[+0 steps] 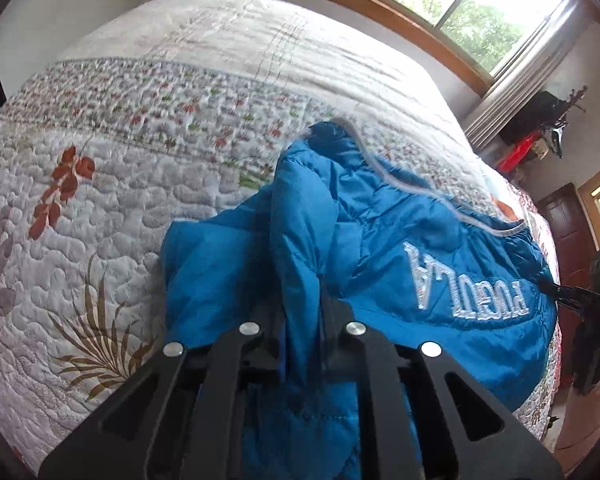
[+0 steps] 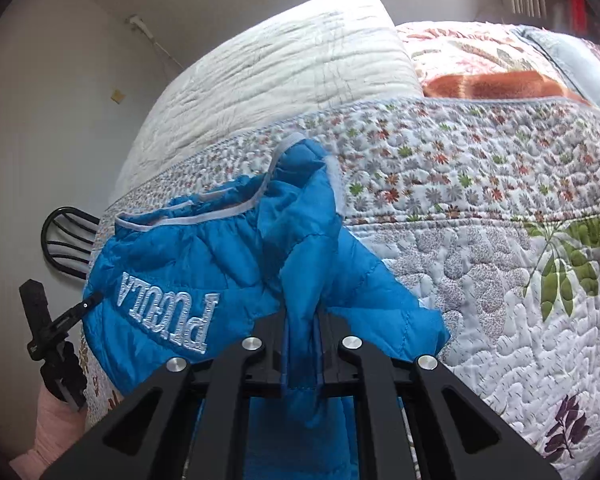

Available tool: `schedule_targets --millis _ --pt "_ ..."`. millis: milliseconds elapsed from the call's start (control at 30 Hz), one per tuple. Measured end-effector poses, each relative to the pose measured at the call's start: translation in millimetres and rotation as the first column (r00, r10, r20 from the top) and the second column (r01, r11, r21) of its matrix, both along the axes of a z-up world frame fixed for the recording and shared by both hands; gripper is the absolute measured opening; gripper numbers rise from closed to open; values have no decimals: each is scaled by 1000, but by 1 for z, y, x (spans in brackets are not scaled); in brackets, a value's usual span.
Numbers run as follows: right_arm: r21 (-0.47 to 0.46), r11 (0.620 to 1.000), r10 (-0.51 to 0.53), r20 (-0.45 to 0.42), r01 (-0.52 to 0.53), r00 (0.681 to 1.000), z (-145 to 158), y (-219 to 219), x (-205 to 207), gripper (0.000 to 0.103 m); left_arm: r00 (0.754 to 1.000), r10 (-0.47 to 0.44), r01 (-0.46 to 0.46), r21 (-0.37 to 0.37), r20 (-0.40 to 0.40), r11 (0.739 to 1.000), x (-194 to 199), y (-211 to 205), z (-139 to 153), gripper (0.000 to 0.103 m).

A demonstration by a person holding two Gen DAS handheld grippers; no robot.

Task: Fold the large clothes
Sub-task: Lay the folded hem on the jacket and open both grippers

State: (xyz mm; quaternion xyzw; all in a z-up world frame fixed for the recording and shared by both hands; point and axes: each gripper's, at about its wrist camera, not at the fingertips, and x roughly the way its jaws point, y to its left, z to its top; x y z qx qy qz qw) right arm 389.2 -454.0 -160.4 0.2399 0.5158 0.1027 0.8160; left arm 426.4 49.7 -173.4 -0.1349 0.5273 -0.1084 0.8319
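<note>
A blue quilted jacket (image 1: 380, 248) with white embroidered lettering and pale grey trim lies bunched on the flowered quilt (image 1: 100, 208) of a bed. My left gripper (image 1: 302, 300) is shut on a raised fold of its blue fabric, which runs down between the jaws. In the right wrist view the same jacket (image 2: 204, 264) spreads to the left, and my right gripper (image 2: 302, 316) is shut on another pinched fold. The other gripper shows at the frame edge in each view: the right one (image 1: 560, 294) and the left one (image 2: 90, 302), both touching the jacket's edge.
The quilt (image 2: 480, 208) covers the whole bed, with a white folded cover (image 2: 284, 64) at the far end and an orange-patterned pillow (image 2: 496, 82). A wood-framed window (image 1: 452, 8) and a dark red door (image 1: 566, 232) stand beyond the bed. A black chair back (image 2: 66, 240) stands by the bed's left side.
</note>
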Motion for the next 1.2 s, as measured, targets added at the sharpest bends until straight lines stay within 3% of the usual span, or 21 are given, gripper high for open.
schedule_targets --millis 133,267,400,467,533,600,733,833,900,1000,1200 --pt "79 996 -23 -63 28 998 -40 -7 10 11 999 14 -15 -23 -44 1000 10 5 -27 20" --pt "102 994 -38 -78 46 996 -46 -10 10 12 999 4 -2 40 -45 999 8 -7 -29 22" --pt "21 998 -57 -45 58 997 -22 -13 -4 25 997 40 -36 61 -68 998 10 -3 -10 29" --pt "-50 995 -83 -20 82 996 -5 -17 -20 34 996 79 -76 72 -39 995 3 9 7 39" --pt "-82 993 -89 9 89 996 12 -17 -37 34 994 112 -112 103 9 988 -6 18 26 39" --pt "-97 994 -55 43 59 998 30 -5 -54 28 992 114 -121 131 54 984 -17 15 46 38" --pt "-91 995 59 89 -50 994 53 47 -80 25 995 16 -33 168 100 985 -44 -23 72 37" --pt "-164 982 106 87 -91 991 57 94 -97 23 993 -51 30 184 111 983 -68 -69 76 37" --pt "-201 974 121 89 -101 989 54 115 -103 22 988 -95 71 190 120 979 -79 -98 71 38" --pt "-175 977 133 60 -121 989 38 131 -103 22 987 -136 116 203 87 972 -83 -124 48 38" --pt "-213 968 130 -28 -132 991 -5 144 -95 18 985 -172 158 261 31 952 -89 -142 2 38"
